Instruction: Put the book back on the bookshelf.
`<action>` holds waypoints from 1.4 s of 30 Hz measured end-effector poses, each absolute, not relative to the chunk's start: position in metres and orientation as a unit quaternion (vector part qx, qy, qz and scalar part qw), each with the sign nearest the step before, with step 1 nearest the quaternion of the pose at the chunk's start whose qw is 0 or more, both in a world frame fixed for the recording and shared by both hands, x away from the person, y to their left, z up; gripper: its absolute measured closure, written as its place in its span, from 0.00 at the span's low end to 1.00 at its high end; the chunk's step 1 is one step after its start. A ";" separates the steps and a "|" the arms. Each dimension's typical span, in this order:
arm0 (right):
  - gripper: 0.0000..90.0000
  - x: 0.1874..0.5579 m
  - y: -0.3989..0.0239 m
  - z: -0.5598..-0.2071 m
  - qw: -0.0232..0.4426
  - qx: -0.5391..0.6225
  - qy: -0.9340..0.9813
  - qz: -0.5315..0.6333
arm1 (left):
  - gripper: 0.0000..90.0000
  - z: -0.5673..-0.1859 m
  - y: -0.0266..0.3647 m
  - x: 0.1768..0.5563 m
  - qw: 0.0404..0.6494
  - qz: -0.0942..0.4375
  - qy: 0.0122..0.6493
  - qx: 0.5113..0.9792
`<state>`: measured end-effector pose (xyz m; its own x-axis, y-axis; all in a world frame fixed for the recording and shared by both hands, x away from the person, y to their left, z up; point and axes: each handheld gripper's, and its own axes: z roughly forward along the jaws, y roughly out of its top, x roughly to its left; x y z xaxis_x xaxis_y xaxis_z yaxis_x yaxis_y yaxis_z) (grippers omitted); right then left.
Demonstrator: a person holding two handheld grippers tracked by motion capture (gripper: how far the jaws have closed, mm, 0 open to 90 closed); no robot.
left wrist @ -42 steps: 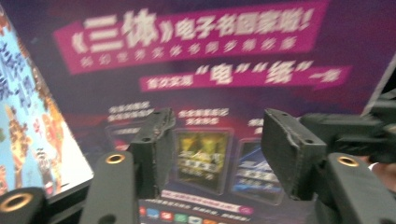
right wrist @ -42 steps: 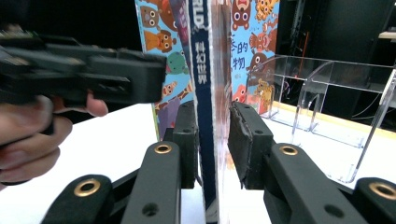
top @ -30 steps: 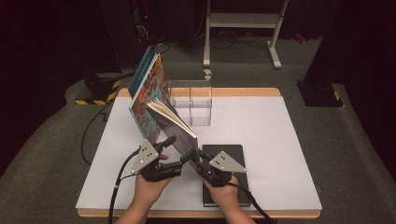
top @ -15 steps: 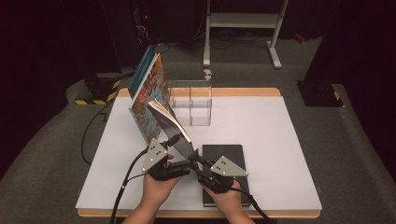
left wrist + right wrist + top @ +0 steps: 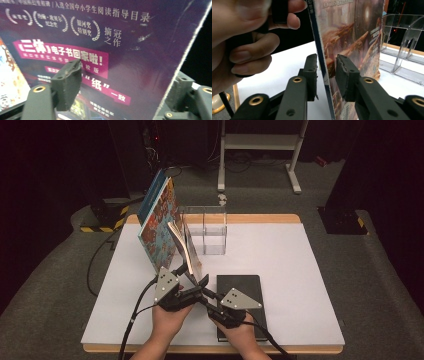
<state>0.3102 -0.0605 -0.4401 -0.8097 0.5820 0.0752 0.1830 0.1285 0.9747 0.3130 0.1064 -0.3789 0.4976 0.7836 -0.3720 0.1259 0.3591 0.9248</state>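
Observation:
A paperback book [image 5: 187, 247] stands tilted on the white table [image 5: 300, 285], its top leaning toward a large colourful book [image 5: 157, 227]. My left gripper [image 5: 192, 275] is at its near lower end. In the left gripper view the purple back cover [image 5: 120, 37] lies between the jaws of that gripper [image 5: 122, 85], which have just been closing, and both pads rest against the book. My right gripper [image 5: 204, 287] reaches in from the right. In its own view that gripper [image 5: 326, 72] straddles the thin cover edge [image 5: 320, 50]; a gap shows beside one pad after the jaws eased apart.
A clear acrylic organizer [image 5: 207, 232] stands just behind the books and shows again [image 5: 404, 45] to the right. A black notebook [image 5: 250, 285] lies flat under my right hand. The person's left hand [image 5: 242, 50] is close beside the right gripper's jaws.
The paperback has tipped more upright toward the large book. The left gripper has shifted slightly right along the book's base. Both hands have stayed nearly in place.

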 end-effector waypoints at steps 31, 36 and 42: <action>0.63 0.323 -0.182 -0.465 0.301 0.358 0.709 0.528 | 0.65 -0.376 0.118 0.307 0.679 0.263 0.431 0.533; 0.65 0.327 -0.196 -0.467 0.306 0.381 0.697 0.525 | 0.73 -0.375 0.122 0.308 0.676 0.268 0.435 0.531; 0.68 0.330 -0.210 -0.469 0.306 0.400 0.685 0.526 | 0.86 -0.374 0.126 0.307 0.678 0.278 0.435 0.523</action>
